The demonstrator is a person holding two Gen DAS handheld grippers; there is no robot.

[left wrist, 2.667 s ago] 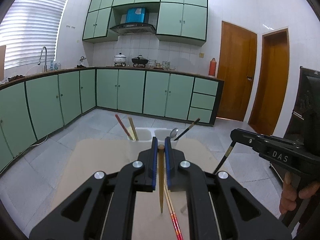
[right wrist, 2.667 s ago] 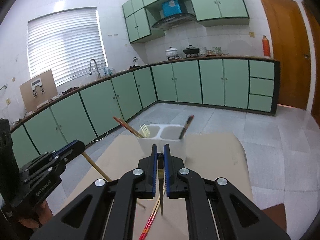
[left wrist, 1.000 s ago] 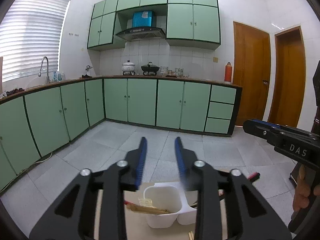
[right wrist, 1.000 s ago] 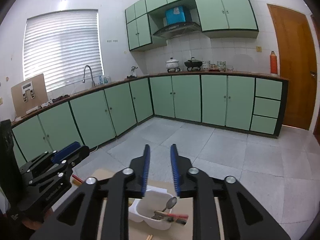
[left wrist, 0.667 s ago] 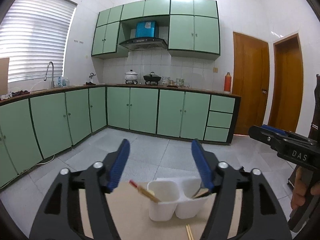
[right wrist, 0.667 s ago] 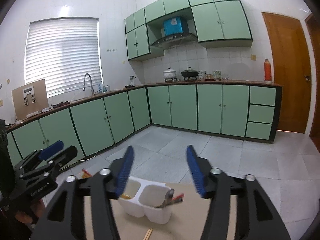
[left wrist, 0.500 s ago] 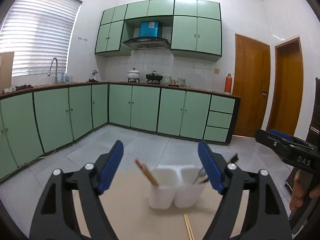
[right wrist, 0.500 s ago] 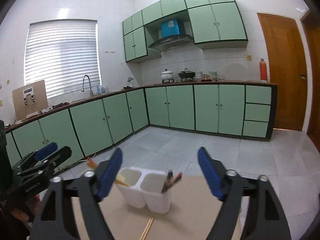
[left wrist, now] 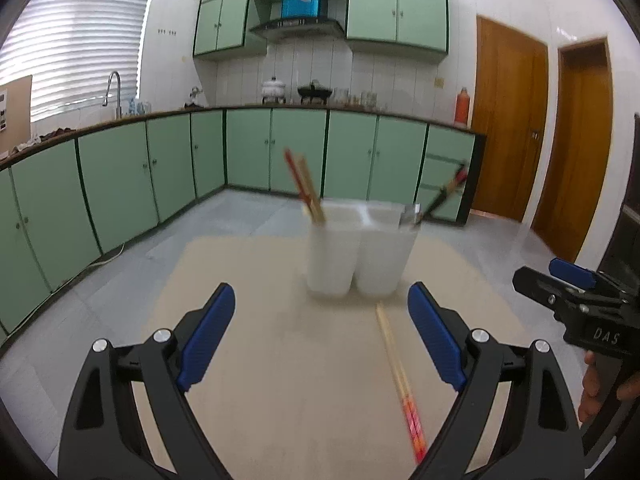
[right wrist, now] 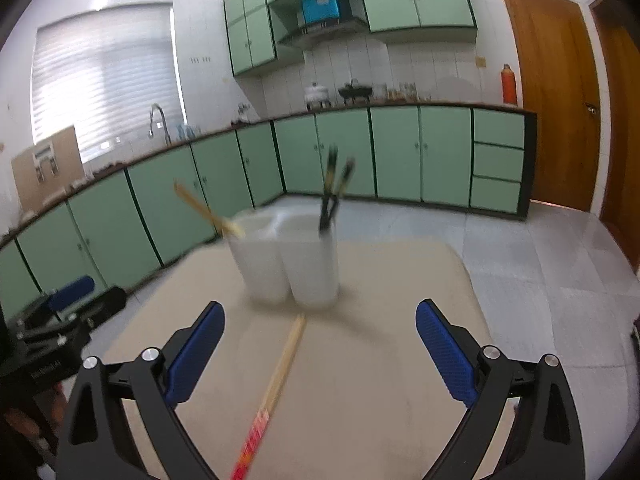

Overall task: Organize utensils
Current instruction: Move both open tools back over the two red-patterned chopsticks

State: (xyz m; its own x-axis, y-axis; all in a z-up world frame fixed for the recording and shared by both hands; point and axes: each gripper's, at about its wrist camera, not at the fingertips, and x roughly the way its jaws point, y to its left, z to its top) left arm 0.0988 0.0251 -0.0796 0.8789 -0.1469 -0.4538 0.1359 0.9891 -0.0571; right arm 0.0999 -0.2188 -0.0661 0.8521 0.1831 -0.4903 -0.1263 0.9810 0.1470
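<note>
A white two-compartment holder (left wrist: 356,254) (right wrist: 292,260) stands on the beige table (left wrist: 280,380) (right wrist: 380,380). Its left cup holds red-and-wood chopsticks (left wrist: 304,186), its right cup a spoon and dark chopsticks (right wrist: 334,192). A loose pair of wooden chopsticks with red ends (left wrist: 398,376) (right wrist: 276,384) lies on the table in front of the holder. My left gripper (left wrist: 320,328) and right gripper (right wrist: 320,340) hover above the table short of the holder, jaws still opening, nothing between them. The loose pair lies ahead between the fingers in both views.
The right gripper body (left wrist: 576,304), held by a hand (left wrist: 600,384), shows at the right edge of the left wrist view. The left one (right wrist: 52,332) shows at the left in the right wrist view. Green cabinets (left wrist: 280,152) and tiled floor (right wrist: 540,264) lie beyond the table.
Both grippers dropped from above the holder and drew back toward me while their jaws spread wide. The chopsticks they held 2.7 s ago now stand in the holder.
</note>
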